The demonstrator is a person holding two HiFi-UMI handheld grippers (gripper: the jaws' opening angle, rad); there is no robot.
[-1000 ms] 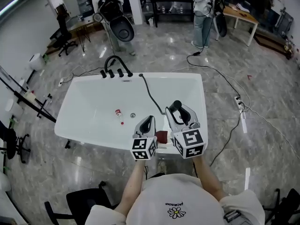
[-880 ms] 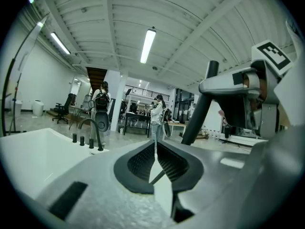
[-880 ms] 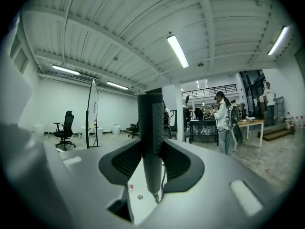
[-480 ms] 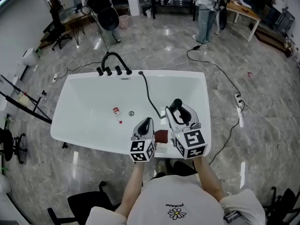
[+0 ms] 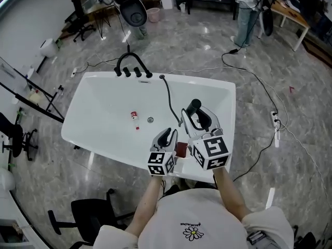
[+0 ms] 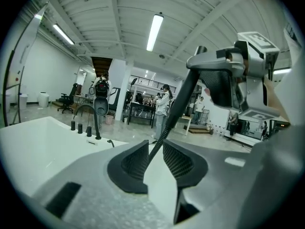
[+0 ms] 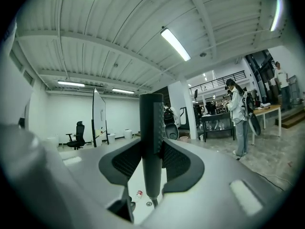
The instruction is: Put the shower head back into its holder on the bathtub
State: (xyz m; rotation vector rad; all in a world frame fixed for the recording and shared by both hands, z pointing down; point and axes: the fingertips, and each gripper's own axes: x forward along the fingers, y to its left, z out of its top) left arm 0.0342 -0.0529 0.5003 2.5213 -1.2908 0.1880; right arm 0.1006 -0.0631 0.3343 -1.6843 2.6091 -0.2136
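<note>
Now, slim dark shower head (image 7: 151,147) upright, ribbed black hose (image 5: 168,95) attached

The black shower head (image 7: 151,128) stood upright, clamped in the right tongs (image 7: 152,162); its hose (image 5: 169,100) trailed beyond them to the bathtub (image 5: 218,85) rim.

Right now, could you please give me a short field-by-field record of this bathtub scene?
right gripper: shut on the black shower head handle, over the tub
left gripper: open, jaws have just been opening; the black ribbed hose runs between them, ungripped
white bathtub: small red-capped bottle lies inside, near the drain
task state: shower head not yet in its holder
</note>
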